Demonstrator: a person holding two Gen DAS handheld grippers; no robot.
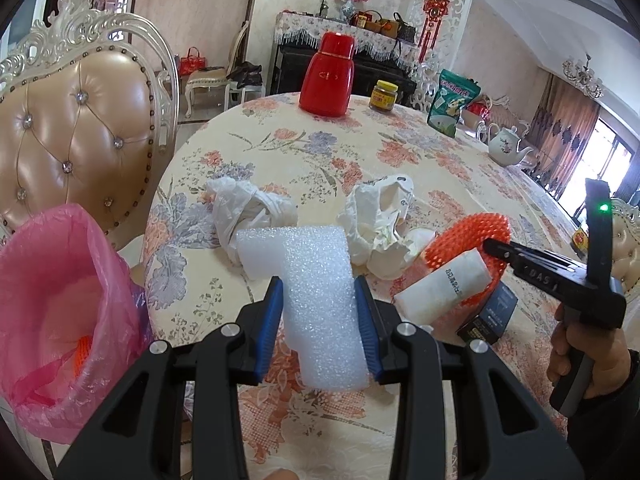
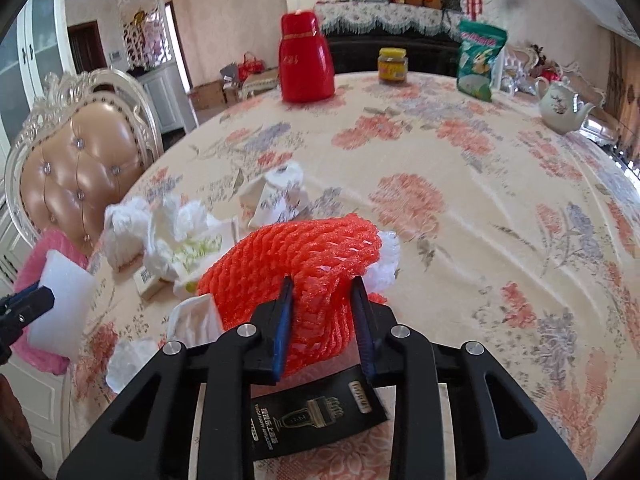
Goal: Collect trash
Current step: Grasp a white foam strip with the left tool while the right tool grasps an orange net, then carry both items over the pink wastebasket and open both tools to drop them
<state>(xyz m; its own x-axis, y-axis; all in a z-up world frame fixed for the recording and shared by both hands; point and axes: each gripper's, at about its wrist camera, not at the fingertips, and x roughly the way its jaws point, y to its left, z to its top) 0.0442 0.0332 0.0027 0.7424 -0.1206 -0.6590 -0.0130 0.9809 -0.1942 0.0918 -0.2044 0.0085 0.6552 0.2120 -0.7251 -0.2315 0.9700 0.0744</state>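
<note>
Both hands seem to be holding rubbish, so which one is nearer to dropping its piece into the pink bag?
The left. Its gripper holds the white foam block, and the pink bag stands open right beside it. The right gripper, shut on the orange foam net, is farther across the table.

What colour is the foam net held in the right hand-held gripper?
Orange-red foam net, clearest in the right wrist view.

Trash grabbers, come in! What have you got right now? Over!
Left gripper shut on white foam block. Right gripper shut on orange foam net. Pink-lined bin open at left, nothing blocking.
</note>
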